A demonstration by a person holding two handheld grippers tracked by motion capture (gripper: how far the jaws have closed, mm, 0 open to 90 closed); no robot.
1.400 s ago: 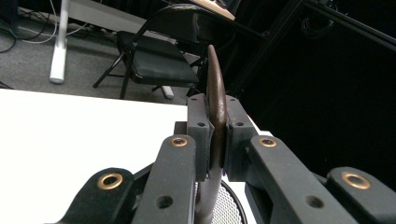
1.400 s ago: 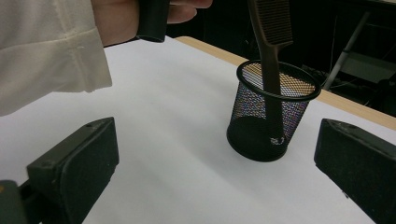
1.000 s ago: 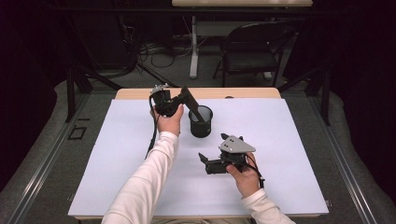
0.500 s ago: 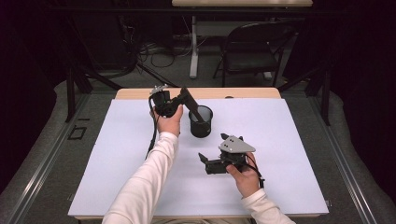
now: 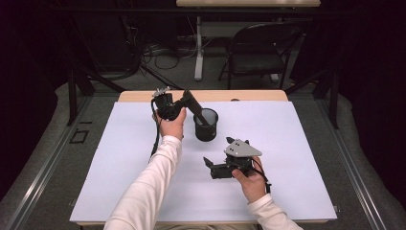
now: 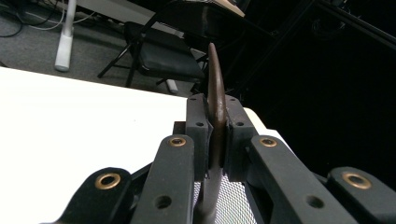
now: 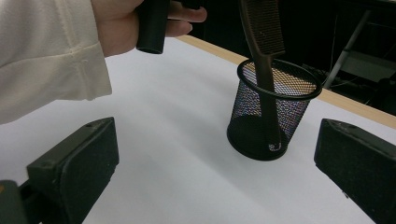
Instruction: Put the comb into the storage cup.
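A brown comb (image 6: 215, 93) stands on edge between the pads of my left gripper (image 6: 215, 116), which is shut on it. Its handle end reaches down into a black mesh cup (image 5: 206, 125) at the table's middle back, and in the right gripper view the comb (image 7: 264, 28) leans against the rim of the cup (image 7: 275, 116) with its tip at the bottom. In the high view my left gripper (image 5: 190, 99) hovers just left of the cup. My right gripper (image 5: 211, 167) rests low in front of the cup, jaws wide open and empty, pointing at it (image 7: 217, 163).
A white sheet (image 5: 297, 143) covers the table, with a wooden edge (image 5: 249, 96) at the back. Behind the table stand a black chair (image 5: 261, 45) and a white post (image 5: 197, 48), with cables on the floor. My left sleeve (image 7: 46, 56) crosses the right gripper view.
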